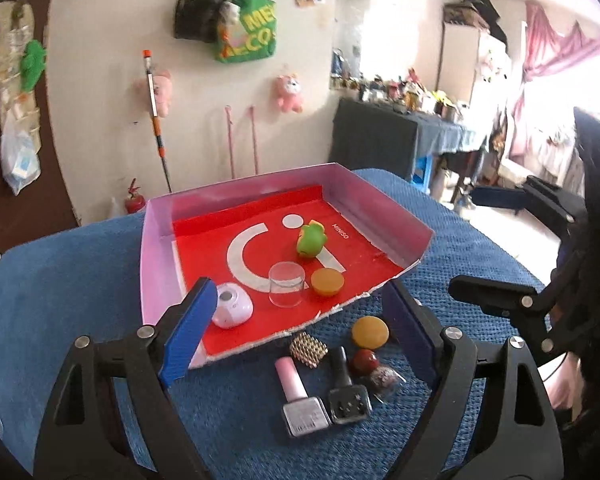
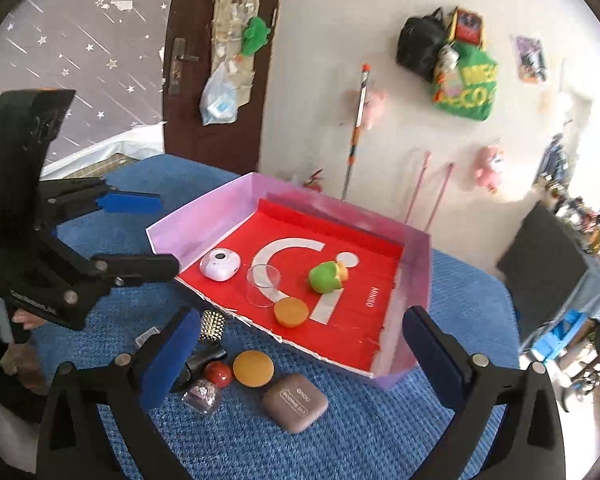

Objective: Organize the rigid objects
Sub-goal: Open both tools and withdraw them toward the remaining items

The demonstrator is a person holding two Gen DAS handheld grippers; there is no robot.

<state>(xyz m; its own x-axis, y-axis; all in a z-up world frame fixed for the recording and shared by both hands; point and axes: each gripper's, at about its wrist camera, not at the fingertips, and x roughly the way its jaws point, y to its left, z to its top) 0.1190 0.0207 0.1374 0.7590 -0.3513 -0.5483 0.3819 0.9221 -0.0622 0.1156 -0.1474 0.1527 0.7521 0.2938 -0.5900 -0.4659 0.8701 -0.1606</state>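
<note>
Left tool (image 1: 298,320): released, empty.
Right tool (image 2: 300,354): released, empty.
Round amber disc (image 2: 253,369): rigid, light, slick; pinch across rim.
Pink-capped glass polish bottle (image 1: 300,400): fragile; grip cap.

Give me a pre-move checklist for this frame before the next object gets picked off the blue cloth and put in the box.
1. Left gripper empty, jaws apart: ok.
2. Right gripper empty, jaws apart: ok.
3. Box has free floor for more items; it holds only the white round gadget, clear cup, green toy and an orange disc: ok.
4. Items still outside the box, such as the second orange disc, brown case and pink bottle: not ok, task unfinished.
5. Cut front edge of the box unblocked: ok.
6. Black bottle free of neighbours: cannot tell, items crowd it.
</note>
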